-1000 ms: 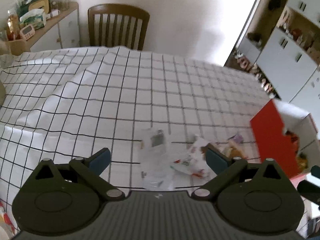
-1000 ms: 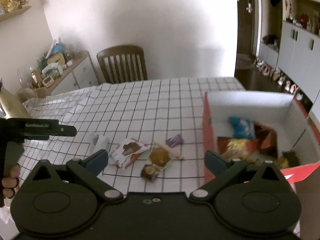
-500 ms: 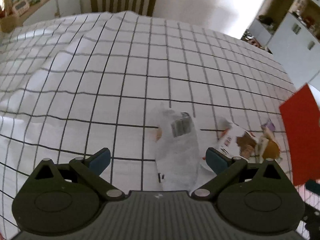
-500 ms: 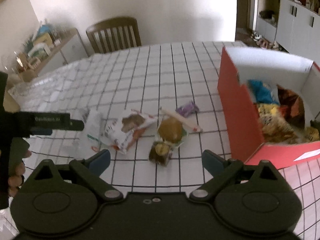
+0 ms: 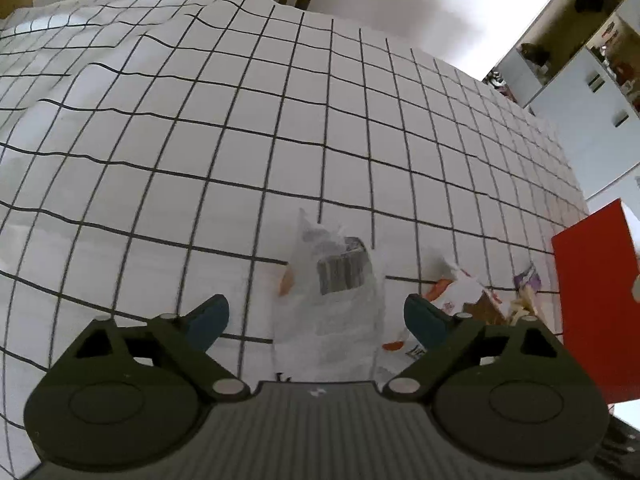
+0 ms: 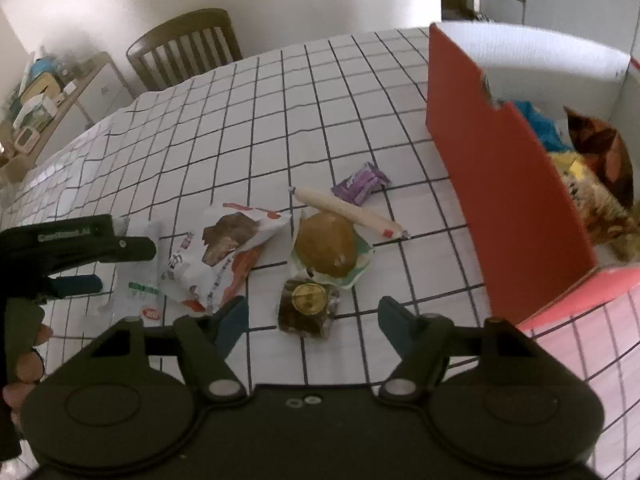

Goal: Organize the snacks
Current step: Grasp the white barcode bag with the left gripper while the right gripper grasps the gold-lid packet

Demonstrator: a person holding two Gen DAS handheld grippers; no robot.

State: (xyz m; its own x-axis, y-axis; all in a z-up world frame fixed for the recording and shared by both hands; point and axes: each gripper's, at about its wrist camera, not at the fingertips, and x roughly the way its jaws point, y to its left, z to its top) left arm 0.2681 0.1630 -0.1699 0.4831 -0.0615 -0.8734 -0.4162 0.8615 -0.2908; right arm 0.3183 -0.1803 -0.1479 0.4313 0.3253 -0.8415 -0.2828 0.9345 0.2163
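Closing both jaws, I have my left gripper [image 5: 316, 318] astride the clear packet [image 5: 334, 300] and my right gripper [image 6: 312, 318] astride the brown gold-sealed snack [image 6: 307, 307], neither gripped; the packet's print is blurred.

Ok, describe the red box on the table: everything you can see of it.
The red box looks like cardboard, red outside and white inside, open at the top. Its near wall has a notched, stepped upper edge. It stands upright on the checked tablecloth, right of the loose snacks and apart from them. Inside lie several packets, among them a blue one and a dark orange-brown one. Neither gripper touches it.
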